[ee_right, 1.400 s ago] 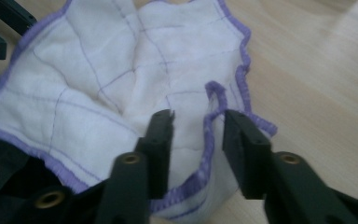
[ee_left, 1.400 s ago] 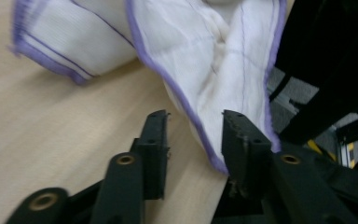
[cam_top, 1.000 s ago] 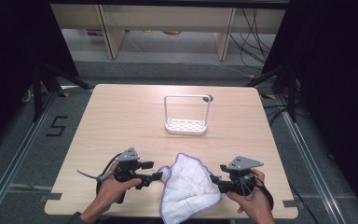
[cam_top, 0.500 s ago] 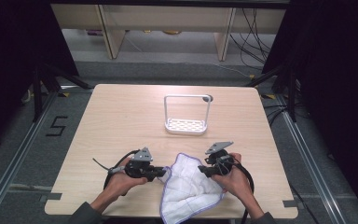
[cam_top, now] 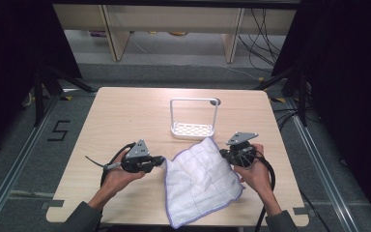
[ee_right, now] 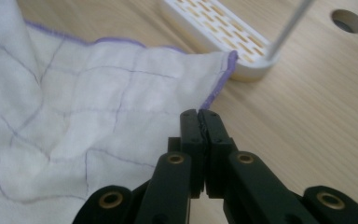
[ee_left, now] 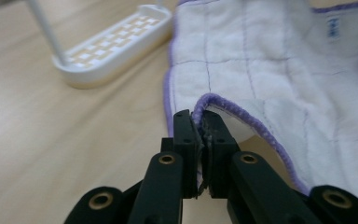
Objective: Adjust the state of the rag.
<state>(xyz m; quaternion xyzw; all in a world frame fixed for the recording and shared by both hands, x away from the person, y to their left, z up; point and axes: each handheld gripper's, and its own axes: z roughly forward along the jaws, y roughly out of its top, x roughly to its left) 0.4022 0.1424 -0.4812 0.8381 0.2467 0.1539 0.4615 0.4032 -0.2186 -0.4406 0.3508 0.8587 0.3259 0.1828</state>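
The cloth, white with a purple hem and a faint grid, lies on the counter between the person's two hands, its far corner close to the white wire-handled rack at mid-counter. The near edge reaches almost to the counter's front edge.

The left claw is clenched on the cloth's purple hem; in the left gripper view the hem folds up and runs between the two pads, lifted slightly off the wood. The right claw has just been closing and is now clenched on the opposite hem, just below the corner that points toward the rack. In the high view the left claw and the right claw sit on opposite sides of the cloth, which shows shallow wrinkles across its middle.

The step in hand appears to be spreading or lifting the cloth by two edges. To do it well:

- Both grips are shallow, holding little more than the hem. Tension should be applied gradually so that the fabric does not slip from the pads.
- The hands should draw apart evenly, at equal height, so the wrinkles pull flat instead of bunching toward one side.
- The far corner should be kept clear of the rack; dragging the cloth toward it risks snagging the wire handle or shifting the rack.
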